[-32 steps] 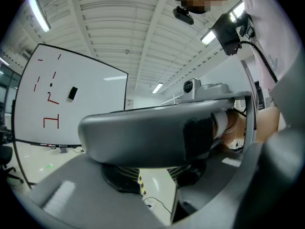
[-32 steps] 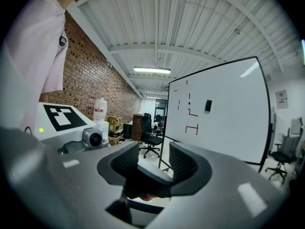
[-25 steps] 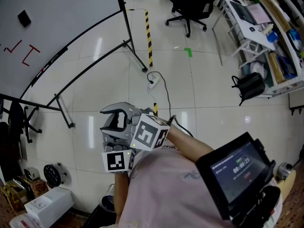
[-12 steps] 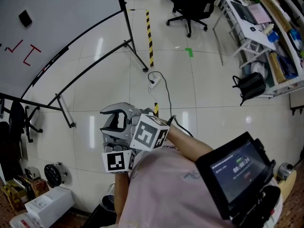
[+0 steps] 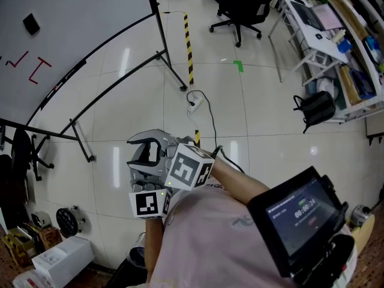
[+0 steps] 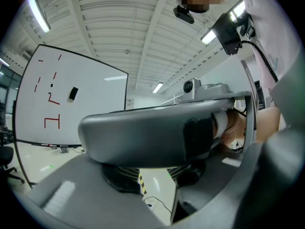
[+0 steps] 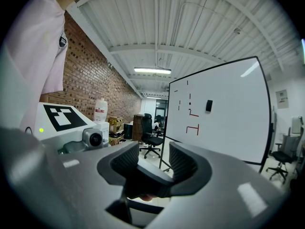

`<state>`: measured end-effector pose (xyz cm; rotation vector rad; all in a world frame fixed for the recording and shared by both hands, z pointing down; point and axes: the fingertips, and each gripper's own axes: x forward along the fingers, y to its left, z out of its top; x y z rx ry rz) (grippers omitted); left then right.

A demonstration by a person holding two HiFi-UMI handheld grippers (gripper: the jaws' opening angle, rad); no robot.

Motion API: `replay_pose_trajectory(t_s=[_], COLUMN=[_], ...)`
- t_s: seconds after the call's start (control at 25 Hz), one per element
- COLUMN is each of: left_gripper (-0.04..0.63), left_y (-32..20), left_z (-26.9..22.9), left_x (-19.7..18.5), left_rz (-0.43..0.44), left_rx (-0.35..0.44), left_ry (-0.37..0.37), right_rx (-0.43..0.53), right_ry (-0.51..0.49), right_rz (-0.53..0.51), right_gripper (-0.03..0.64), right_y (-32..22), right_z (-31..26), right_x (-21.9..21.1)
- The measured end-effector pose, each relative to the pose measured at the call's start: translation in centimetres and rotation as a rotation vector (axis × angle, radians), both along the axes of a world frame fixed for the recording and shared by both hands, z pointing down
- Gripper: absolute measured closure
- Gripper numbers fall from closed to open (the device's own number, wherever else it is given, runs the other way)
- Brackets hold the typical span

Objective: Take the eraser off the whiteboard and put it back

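The black eraser (image 5: 30,23) sticks to the whiteboard (image 5: 78,17) at the far upper left, above red marks, well away from both grippers. It also shows as a small dark block, the eraser (image 6: 73,93) in the left gripper view and the eraser (image 7: 208,105) in the right gripper view. Both grippers are held together close to the person's chest. My right gripper (image 7: 155,161) stands open, its ribbed pads apart, and holds nothing. One of its grey jaws lies across the left gripper view. Below that jaw, my left gripper (image 6: 155,180) shows a gap with floor visible through it.
The whiteboard's stand legs (image 5: 171,71) reach across the tiled floor. A power strip with its cable (image 5: 192,105) lies near yellow-black floor tape (image 5: 188,47). Office chairs (image 5: 240,8), a cluttered desk (image 5: 312,35) and a black bag (image 5: 315,110) stand at the right. Boxes (image 5: 60,257) sit lower left.
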<state>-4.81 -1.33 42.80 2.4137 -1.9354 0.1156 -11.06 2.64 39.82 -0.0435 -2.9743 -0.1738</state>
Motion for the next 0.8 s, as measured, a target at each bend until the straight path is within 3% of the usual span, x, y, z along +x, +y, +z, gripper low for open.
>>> replay_pose_trajectory(t_s=[0.8], left_gripper=[0.483], left_y=[0.00], left_z=[0.07], left_x=[0.08], left_rz=[-0.002], left_rx=[0.002], left_ry=[-0.013], right_rx=[0.011], right_ry=[-0.001], right_rz=[-0.019], right_gripper=[0.432], right_y=[0.13], right_z=[0.00], right_x=[0.14])
